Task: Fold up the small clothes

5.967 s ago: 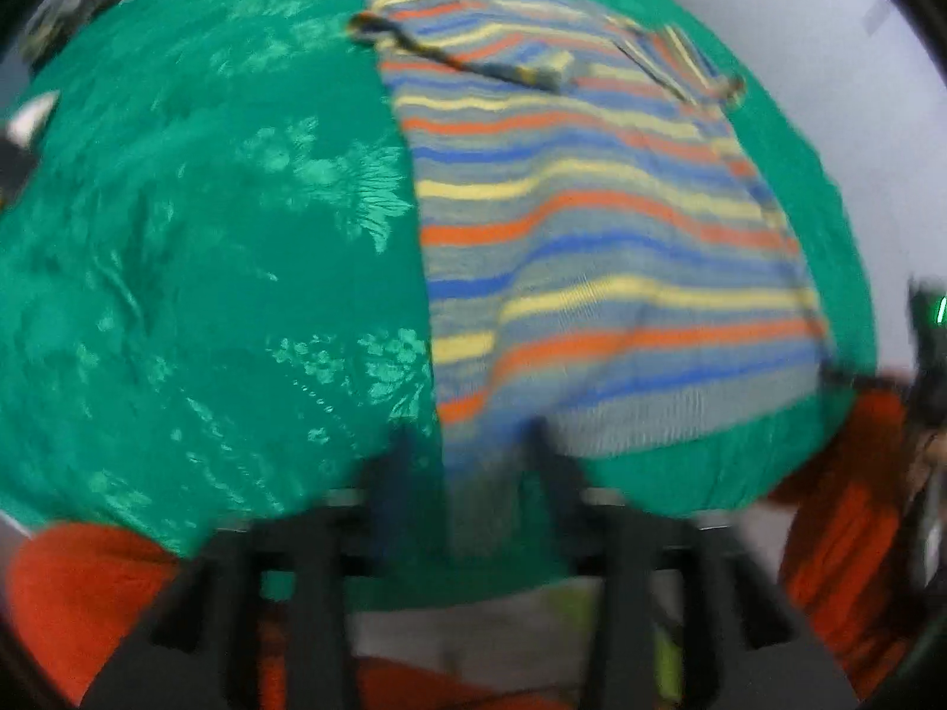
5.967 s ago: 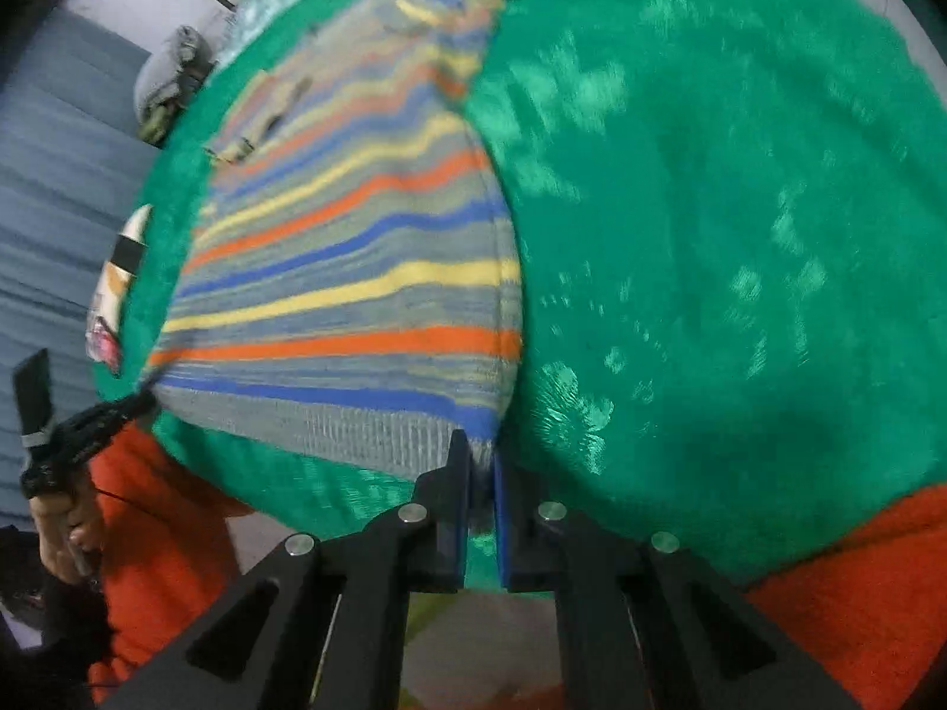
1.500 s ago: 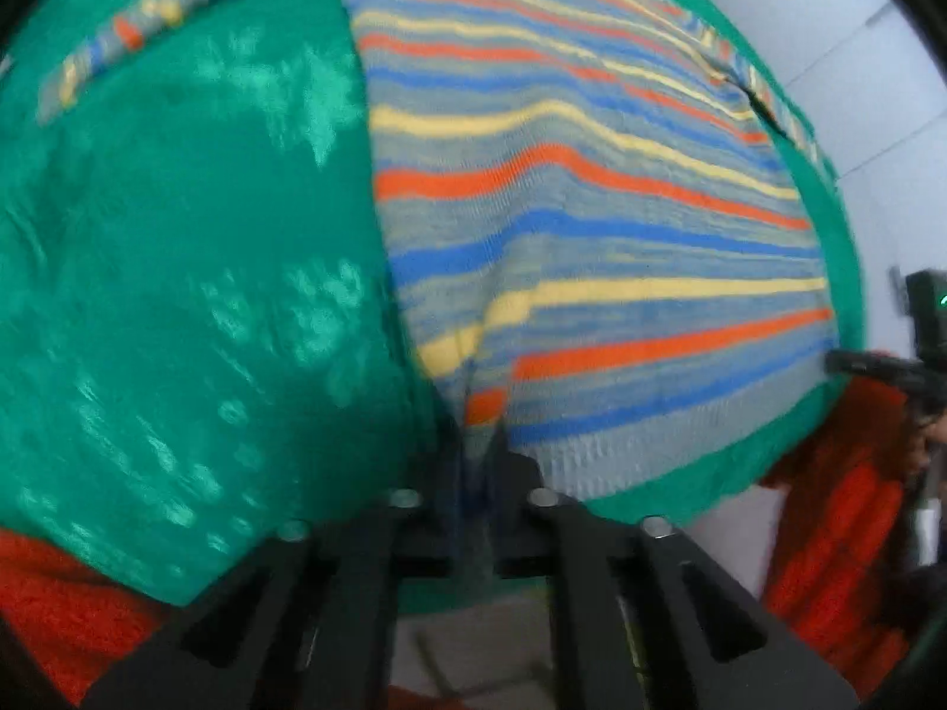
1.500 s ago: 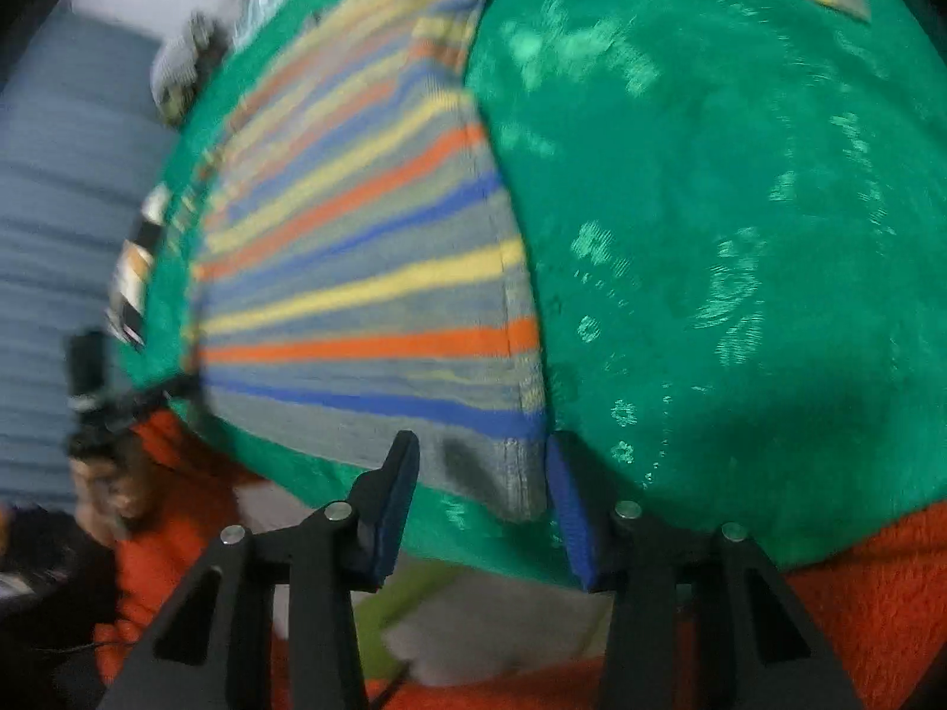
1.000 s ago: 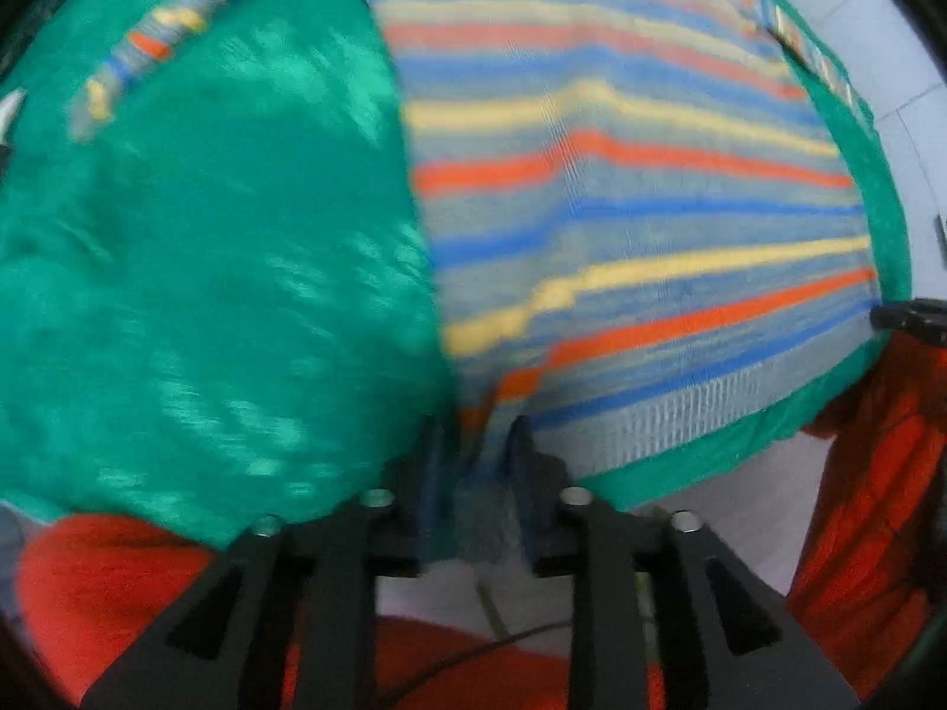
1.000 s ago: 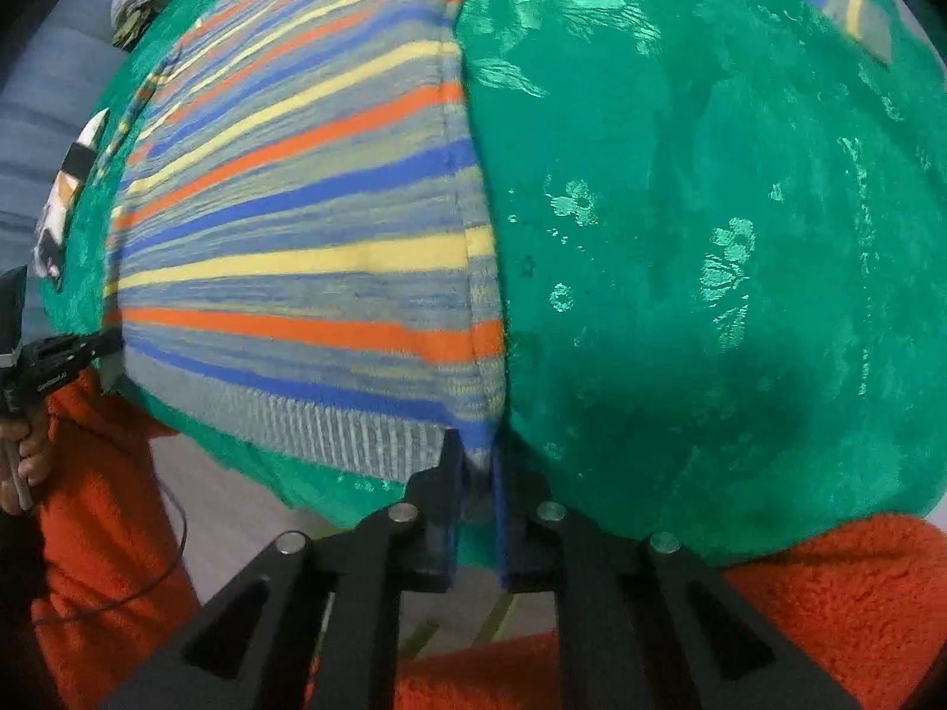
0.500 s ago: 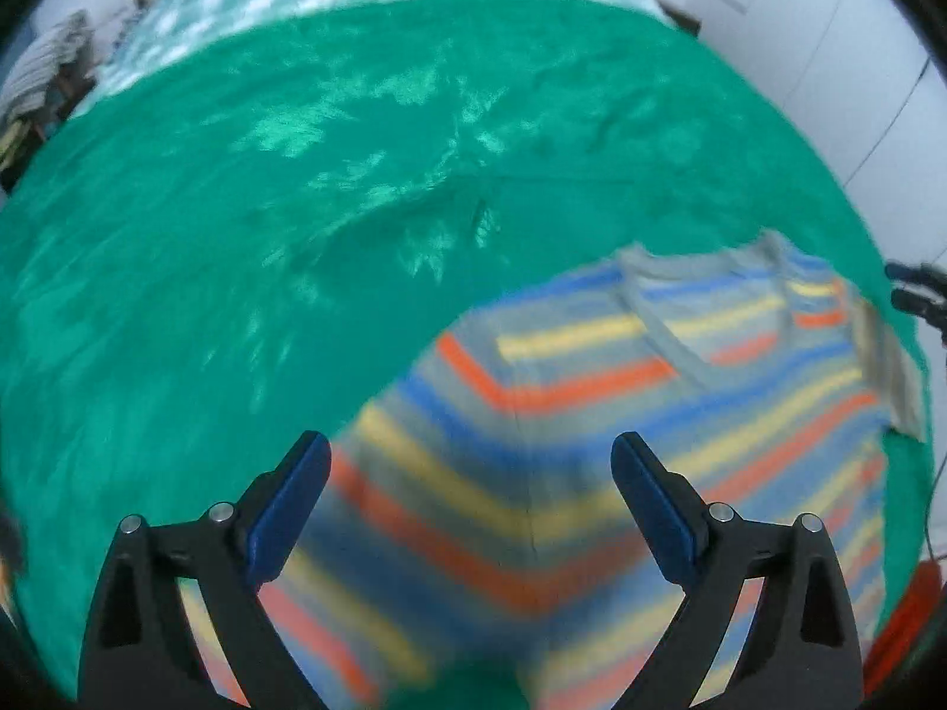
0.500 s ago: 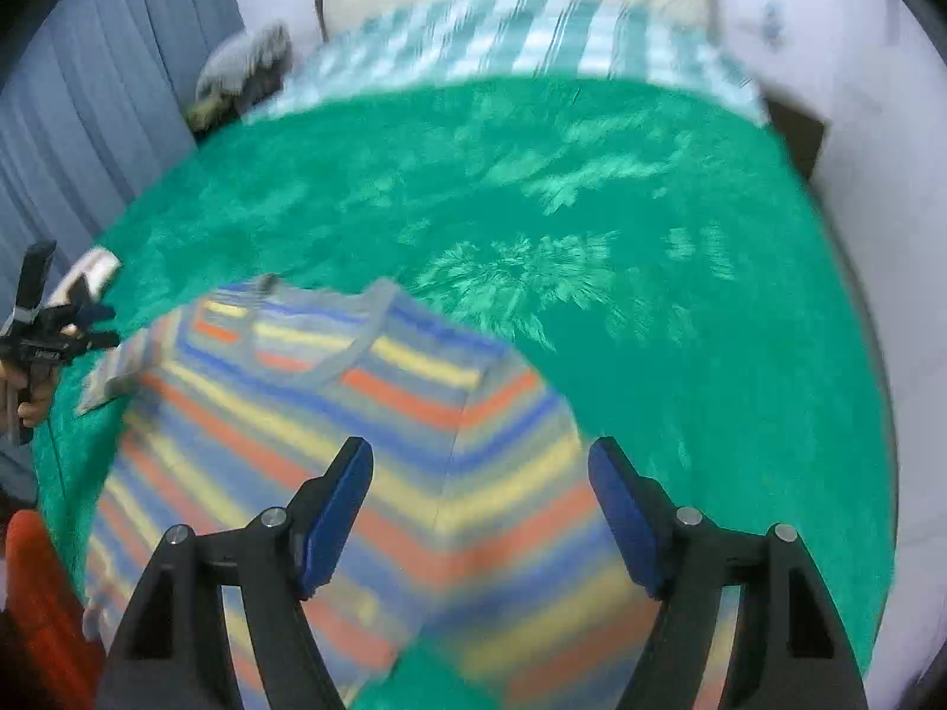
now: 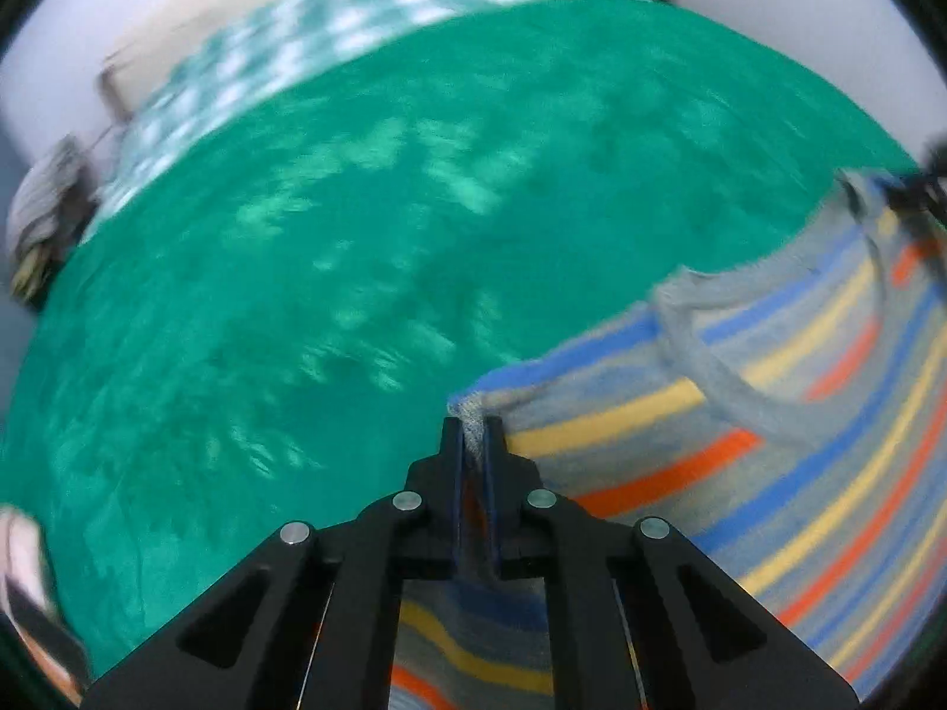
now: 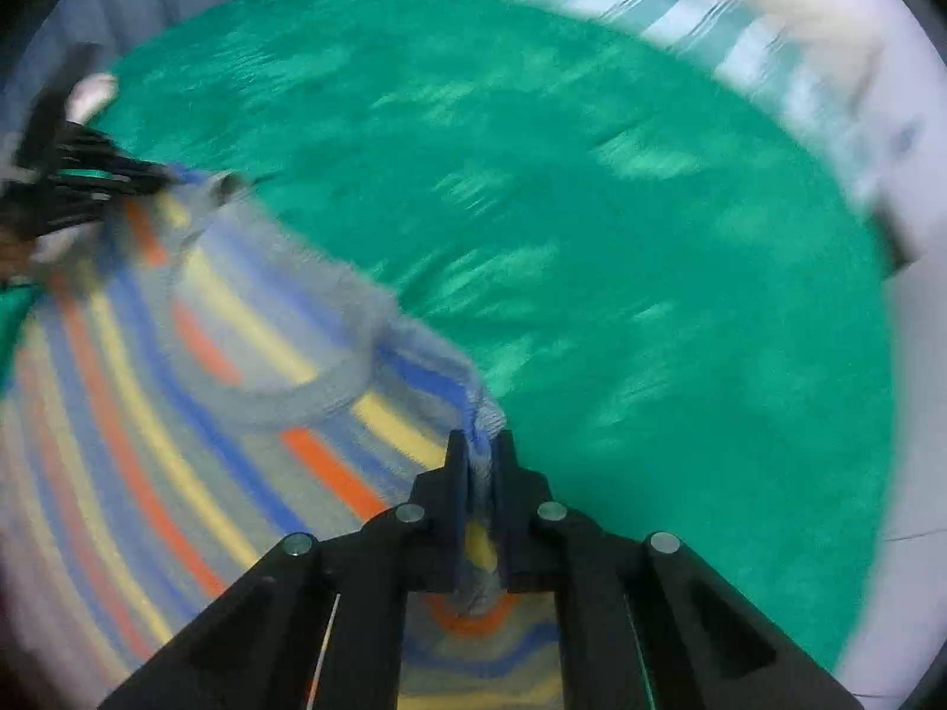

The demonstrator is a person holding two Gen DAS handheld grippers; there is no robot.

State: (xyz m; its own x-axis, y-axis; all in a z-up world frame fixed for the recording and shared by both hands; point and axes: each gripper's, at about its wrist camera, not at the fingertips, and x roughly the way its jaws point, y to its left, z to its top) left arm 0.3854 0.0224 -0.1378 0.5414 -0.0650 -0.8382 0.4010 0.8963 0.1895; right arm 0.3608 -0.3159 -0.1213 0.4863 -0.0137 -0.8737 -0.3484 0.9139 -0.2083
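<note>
Left wrist view: the left tool (image 9: 472,435), spread wide half a second ago, has just closed and now pinches the striped sweater (image 9: 769,414) at its shoulder corner, sweater stretching right over the green bedspread (image 9: 355,236)

Right wrist view: the right tool (image 10: 480,449) has likewise closed, clamping the opposite shoulder; no writing readable

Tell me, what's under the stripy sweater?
The green blanket lies under the stripy sweater and spreads out past it. Whatever sits beneath the sweater's middle is covered. The left gripper and right gripper each pinch a top corner.
</note>
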